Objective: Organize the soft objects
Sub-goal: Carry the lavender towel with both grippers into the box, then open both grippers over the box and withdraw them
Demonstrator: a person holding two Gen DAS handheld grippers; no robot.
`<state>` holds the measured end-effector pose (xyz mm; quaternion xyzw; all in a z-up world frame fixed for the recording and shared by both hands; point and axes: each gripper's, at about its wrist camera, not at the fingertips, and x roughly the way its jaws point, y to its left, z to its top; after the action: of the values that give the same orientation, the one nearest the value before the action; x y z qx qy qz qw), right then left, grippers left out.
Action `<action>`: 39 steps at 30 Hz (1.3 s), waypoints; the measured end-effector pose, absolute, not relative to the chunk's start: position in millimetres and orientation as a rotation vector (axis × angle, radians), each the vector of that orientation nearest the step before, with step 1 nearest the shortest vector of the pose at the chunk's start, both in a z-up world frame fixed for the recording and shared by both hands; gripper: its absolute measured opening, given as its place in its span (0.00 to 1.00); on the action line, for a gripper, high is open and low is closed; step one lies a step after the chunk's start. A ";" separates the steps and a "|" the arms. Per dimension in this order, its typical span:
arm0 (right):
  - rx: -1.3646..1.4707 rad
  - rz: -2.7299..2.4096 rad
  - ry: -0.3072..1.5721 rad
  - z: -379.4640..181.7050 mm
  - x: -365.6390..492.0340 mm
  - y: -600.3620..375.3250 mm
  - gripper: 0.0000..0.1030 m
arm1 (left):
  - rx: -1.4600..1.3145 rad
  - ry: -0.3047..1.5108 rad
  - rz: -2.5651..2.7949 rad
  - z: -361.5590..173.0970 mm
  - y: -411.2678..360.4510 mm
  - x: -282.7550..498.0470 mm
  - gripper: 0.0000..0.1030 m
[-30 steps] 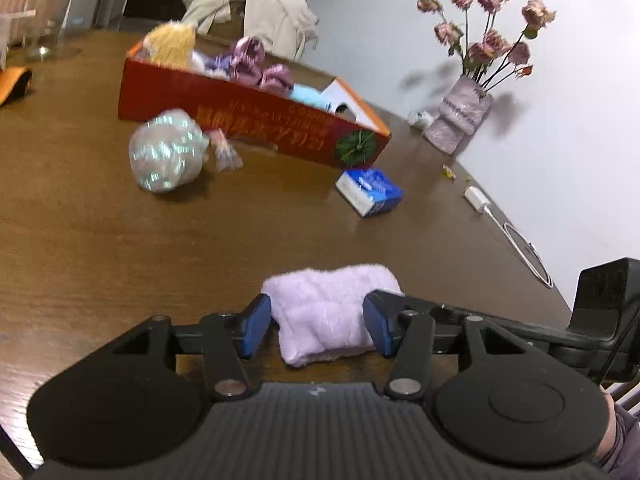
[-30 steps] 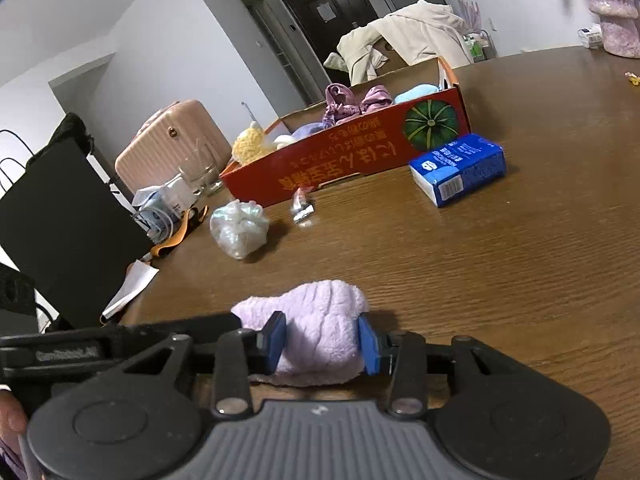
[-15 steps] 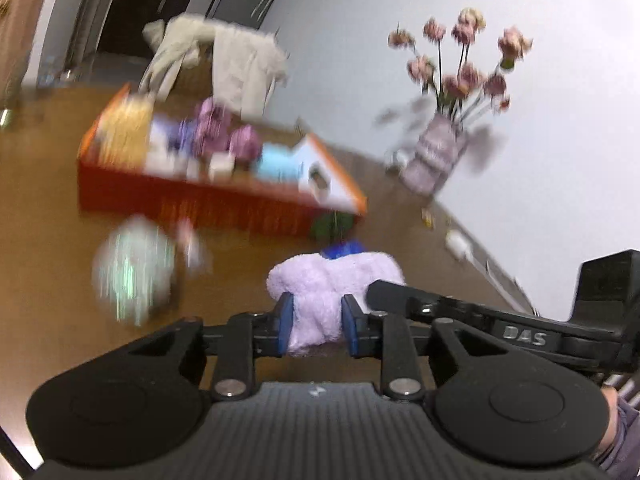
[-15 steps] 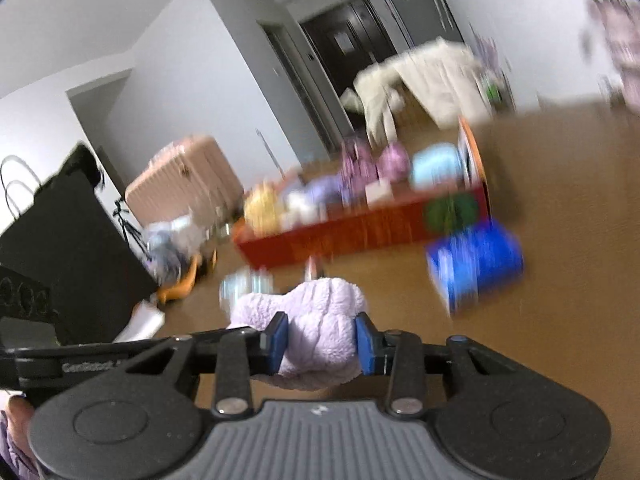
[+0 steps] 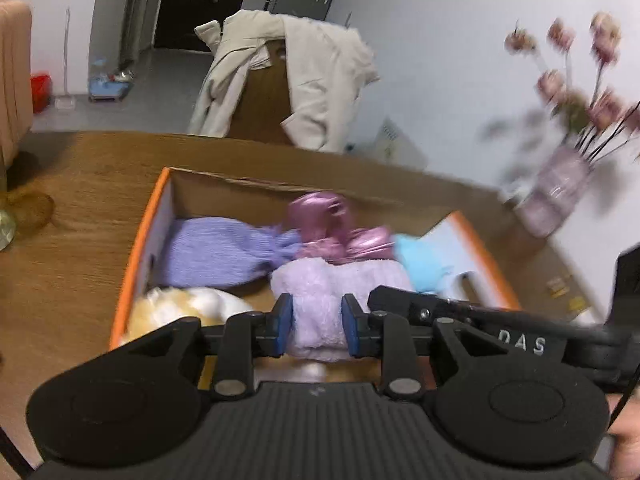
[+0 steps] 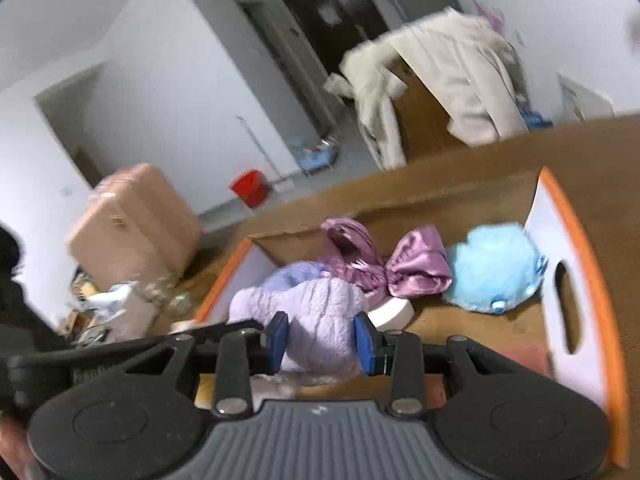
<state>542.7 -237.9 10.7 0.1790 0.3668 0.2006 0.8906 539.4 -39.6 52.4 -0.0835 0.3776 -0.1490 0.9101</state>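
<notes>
A fluffy lilac towel (image 5: 318, 312) hangs between both grippers over the open orange cardboard box (image 5: 136, 240). My left gripper (image 5: 316, 330) is shut on one end of it, blue pads pressing into the pile. My right gripper (image 6: 322, 344) is shut on the other end of the lilac towel (image 6: 316, 320). Inside the orange box (image 6: 580, 264) lie a purple knit pouch (image 5: 224, 252), a shiny pink bow (image 6: 384, 264), a light blue plush (image 6: 496, 268) and a yellow-white fluffy toy (image 5: 180, 308).
The box stands on a brown wooden table (image 5: 68, 216). A vase of dried roses (image 5: 556, 196) is at the right by the wall. A chair draped with a beige coat (image 5: 296, 80) stands behind the table; a pink suitcase (image 6: 132, 228) is on the floor at the left.
Both grippers closed on the lilac towel, lifted it off the table and carried it forward until it hangs above the box. The tissue pack and the shiny ball have left the views.
</notes>
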 end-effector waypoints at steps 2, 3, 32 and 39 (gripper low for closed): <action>0.340 0.393 0.800 -1.7 551.4 -228.1 0.33 | -0.115 0.779 -0.265 44.0 -40.9 545.1 0.24; 0.309 0.380 0.814 -5.9 553.8 -222.8 0.34 | -0.105 0.765 -0.271 42.9 -40.8 545.0 0.25; 0.123 0.330 0.552 148.7 385.6 -281.9 0.67 | -0.047 0.467 -0.285 169.8 -25.1 368.4 0.69; 0.058 0.381 0.373 131.4 274.9 -280.8 0.77 | -0.097 0.394 -0.351 141.6 -10.1 267.8 0.82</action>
<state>274.9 -280.8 131.4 0.0284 0.1842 0.1883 0.9643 267.8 -10.1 141.6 -0.0477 0.1945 -0.1735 0.9643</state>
